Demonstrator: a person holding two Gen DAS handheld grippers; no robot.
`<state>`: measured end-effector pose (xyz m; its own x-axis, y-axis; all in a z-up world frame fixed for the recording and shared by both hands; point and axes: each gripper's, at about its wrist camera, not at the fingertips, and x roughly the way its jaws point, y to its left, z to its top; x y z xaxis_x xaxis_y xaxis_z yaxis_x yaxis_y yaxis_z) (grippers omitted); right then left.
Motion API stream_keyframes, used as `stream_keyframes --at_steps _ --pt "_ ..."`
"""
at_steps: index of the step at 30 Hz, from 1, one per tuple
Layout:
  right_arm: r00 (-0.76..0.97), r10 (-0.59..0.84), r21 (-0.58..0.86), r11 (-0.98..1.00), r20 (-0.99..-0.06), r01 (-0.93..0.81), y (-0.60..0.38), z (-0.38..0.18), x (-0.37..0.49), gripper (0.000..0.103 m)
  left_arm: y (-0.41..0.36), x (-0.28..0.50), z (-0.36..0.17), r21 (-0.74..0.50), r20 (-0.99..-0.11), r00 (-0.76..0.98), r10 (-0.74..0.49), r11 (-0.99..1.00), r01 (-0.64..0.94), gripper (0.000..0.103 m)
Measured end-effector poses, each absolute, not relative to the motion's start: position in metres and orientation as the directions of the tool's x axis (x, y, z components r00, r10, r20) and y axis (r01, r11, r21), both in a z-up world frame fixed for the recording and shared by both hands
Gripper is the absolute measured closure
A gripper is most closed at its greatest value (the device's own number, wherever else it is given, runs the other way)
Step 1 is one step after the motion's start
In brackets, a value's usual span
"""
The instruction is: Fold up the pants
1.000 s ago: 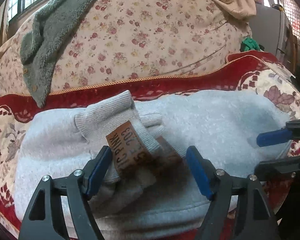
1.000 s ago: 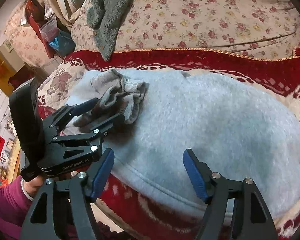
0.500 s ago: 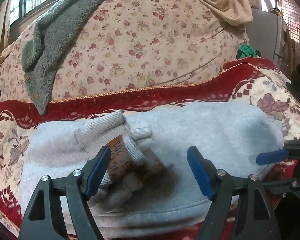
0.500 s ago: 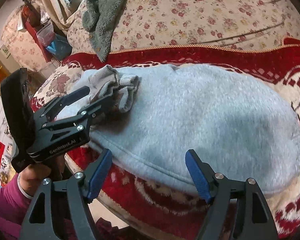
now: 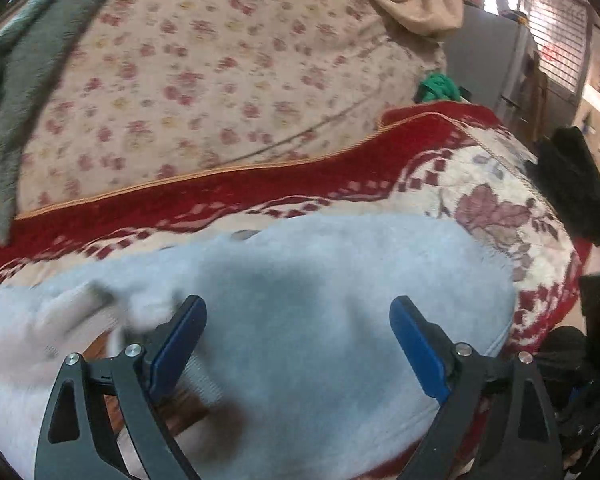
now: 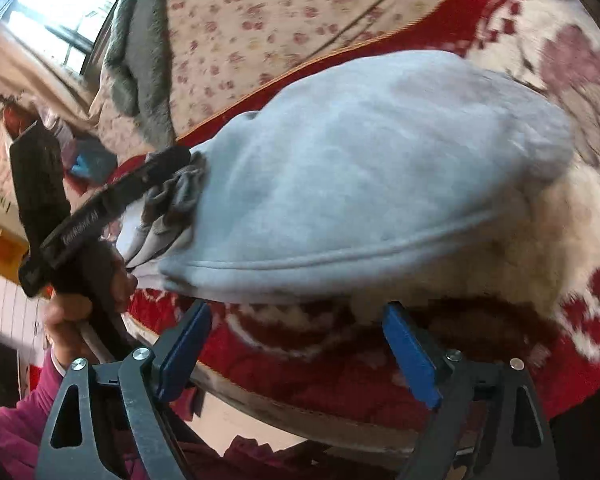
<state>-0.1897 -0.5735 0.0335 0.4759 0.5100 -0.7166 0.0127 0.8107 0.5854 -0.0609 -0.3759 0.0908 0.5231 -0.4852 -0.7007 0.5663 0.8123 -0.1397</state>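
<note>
- Pale grey fleece pants (image 6: 364, 160) lie as a compact folded bundle on the red floral blanket (image 6: 480, 20); folding looks essentially complete.
- Left gripper (image 5: 298, 336): jaws wide, empty, over the bundle.
- Right gripper (image 6: 296, 344): jaws wide, empty, just off its near edge.

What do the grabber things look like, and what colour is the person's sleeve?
Each grabber is a black plastic frame with triangle cut-outs, silver screws and two flat blue finger pads: the left gripper and the right gripper. In the right wrist view, the left gripper's black body carries blurred white lettering. The bare hand holding it has a magenta sleeve. No cables show.
</note>
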Motion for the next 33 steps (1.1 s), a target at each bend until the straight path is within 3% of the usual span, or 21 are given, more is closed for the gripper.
stream_keyframes --at_steps 7,12,27,33 --pt "0.551 0.496 0.628 0.776 -0.671 0.066 -0.591 0.020 -0.182 0.011 -0.411 -0.019 0.090 -0.243 -0.731 0.362 -0.579 0.716 0.654 0.010" --pt "0.569 0.509 0.684 0.716 -0.646 0.136 -0.601 0.005 -0.185 0.011 -0.434 0.002 0.096 -0.216 -0.746 0.307 -0.591 0.651 0.728 0.010" --pt "0.678 0.523 0.726 0.687 -0.517 0.024 -0.600 0.000 -0.173 0.005 -0.522 0.045 0.047 -0.281 -0.827 0.043 -0.560 0.479 0.832 0.010" --pt "0.704 0.530 0.746 0.666 -0.474 0.001 -0.600 -0.002 -0.176 0.007 -0.546 0.057 0.027 -0.374 -0.826 -0.073 -0.558 0.448 0.812 0.008"
